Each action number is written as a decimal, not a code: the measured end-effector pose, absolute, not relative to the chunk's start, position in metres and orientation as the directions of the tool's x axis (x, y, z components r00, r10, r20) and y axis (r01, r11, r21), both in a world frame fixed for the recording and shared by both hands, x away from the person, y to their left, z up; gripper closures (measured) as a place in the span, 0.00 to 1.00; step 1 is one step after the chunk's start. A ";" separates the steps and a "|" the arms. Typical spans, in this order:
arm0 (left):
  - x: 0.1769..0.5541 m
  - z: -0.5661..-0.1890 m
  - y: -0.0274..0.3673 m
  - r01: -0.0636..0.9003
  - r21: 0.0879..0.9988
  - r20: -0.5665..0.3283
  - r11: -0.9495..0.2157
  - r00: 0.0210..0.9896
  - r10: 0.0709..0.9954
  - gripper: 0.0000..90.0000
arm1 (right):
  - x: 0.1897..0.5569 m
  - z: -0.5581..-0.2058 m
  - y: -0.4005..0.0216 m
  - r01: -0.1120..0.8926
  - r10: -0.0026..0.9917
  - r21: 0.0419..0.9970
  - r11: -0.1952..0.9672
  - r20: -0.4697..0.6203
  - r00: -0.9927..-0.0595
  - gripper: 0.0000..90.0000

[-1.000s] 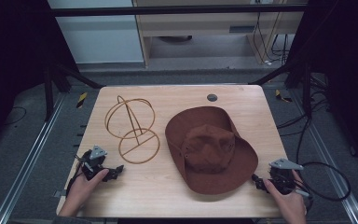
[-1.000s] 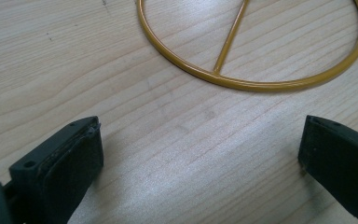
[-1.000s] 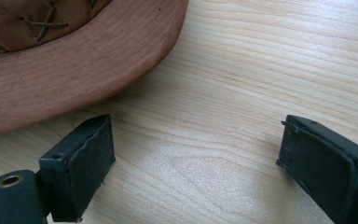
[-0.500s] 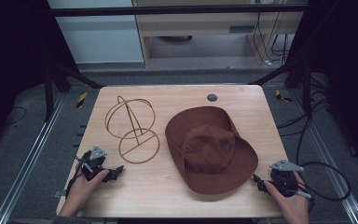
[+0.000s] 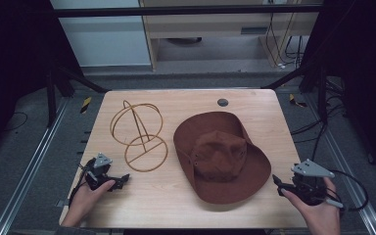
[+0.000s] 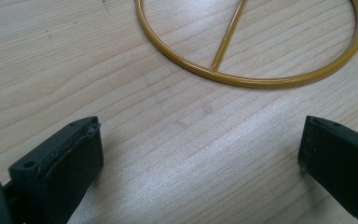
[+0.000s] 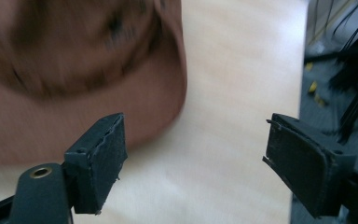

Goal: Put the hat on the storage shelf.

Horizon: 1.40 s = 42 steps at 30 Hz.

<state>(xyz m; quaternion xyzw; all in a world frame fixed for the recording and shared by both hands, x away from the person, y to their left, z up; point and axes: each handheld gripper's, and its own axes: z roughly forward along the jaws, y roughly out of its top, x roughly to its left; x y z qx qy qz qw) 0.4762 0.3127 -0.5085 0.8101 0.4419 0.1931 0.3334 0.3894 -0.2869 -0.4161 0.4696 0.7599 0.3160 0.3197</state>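
Nothing done yet: brown hat (image 5: 223, 161) lies flat beside the wire stand (image 5: 139, 134), right gripper (image 5: 278, 185) (jaws apart, just narrowing, empty) nearing its brim.

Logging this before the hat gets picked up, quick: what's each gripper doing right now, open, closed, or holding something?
Left gripper: open, empty, over bare table near the wire hat stand.
Right gripper: open, jaws just closing slightly, empty, beside the brown hat.

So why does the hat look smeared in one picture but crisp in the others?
In the right gripper view the brown hat is motion-blurred, though the right claw itself looks sharp; in the left gripper view the wood grain and the yellow wire stand are crisp, with soft glare on the table; the high view is evenly lit on the table, dark around it.
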 end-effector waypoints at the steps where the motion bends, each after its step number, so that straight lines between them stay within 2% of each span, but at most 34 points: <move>1: 0.476 -0.508 0.313 0.588 0.710 0.019 -0.388 0.535 0.845 0.00 | 0.394 -0.400 -0.275 0.491 0.908 0.785 0.379 -0.213 -0.360 0.22; 7: 0.476 -0.508 0.313 0.587 0.710 0.023 -0.389 0.533 0.846 0.00 | 0.411 -0.378 -0.247 0.509 0.867 0.737 0.445 -0.213 -0.450 0.23; 12: 0.475 -0.508 0.312 0.588 0.710 0.023 -0.387 0.530 0.848 0.00 | 0.436 -0.358 -0.216 0.546 0.817 0.666 0.509 -0.174 -0.549 0.19; 19: 0.474 -0.508 0.312 0.591 0.711 0.022 -0.380 0.522 0.853 0.00 | 0.462 -0.348 -0.190 0.537 0.745 0.609 0.583 -0.138 -0.653 0.10; 25: 0.474 -0.508 0.312 0.592 0.711 0.021 -0.379 0.520 0.854 0.00 | 0.479 -0.347 -0.174 0.547 0.714 0.582 0.602 -0.084 -0.695 0.19; 31: 0.474 -0.508 0.312 0.593 0.711 0.022 -0.379 0.520 0.854 0.00 | 0.493 -0.347 -0.168 0.578 0.716 0.564 0.589 -0.034 -0.697 0.24; 42: 0.474 -0.508 0.312 0.593 0.711 0.021 -0.378 0.519 0.854 0.00 | 0.509 -0.351 -0.142 0.563 0.683 0.552 0.615 -0.017 -0.730 0.24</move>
